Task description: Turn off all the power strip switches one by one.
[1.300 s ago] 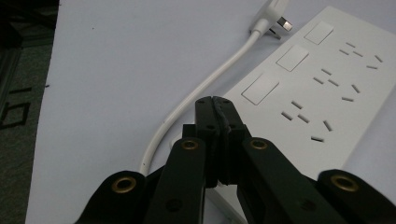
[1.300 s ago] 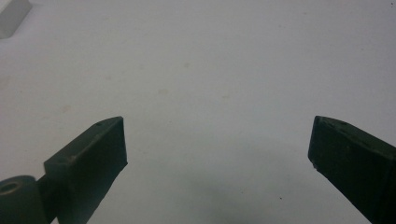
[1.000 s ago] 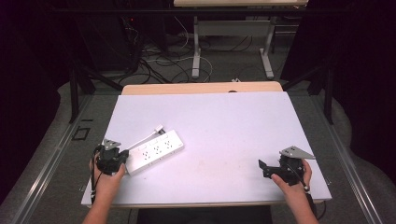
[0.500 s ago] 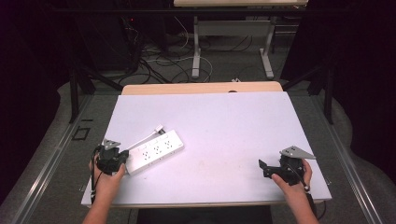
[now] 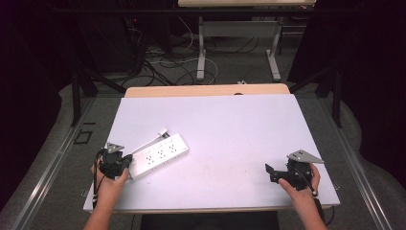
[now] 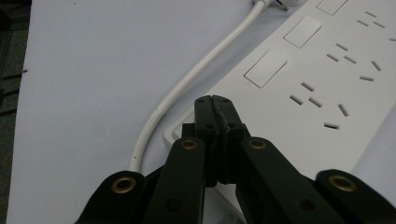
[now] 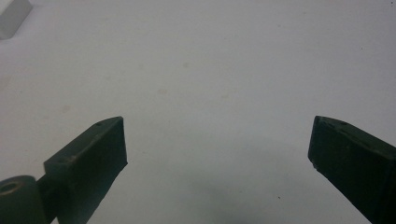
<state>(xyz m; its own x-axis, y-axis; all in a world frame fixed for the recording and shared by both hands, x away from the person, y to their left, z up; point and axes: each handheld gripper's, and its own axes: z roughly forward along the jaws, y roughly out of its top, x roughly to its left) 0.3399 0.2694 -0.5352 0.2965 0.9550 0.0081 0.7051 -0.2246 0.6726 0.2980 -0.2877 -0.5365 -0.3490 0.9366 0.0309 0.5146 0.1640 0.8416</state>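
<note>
the left gripper is clenched with nothing between, tips over the near end of the power strip at 8 o'clock on the table; the right gripper, released, waits at 4 o'clock; better open the left wide before grasping the strip's end

No lettering can be read; the power strip (white, plain) bears none.

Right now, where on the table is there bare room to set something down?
The white tabletop is bare between the white plastic power strip and the right claw, and along the far edge. It is crowded at the near left: strip, white cable, shut left claw.
</note>
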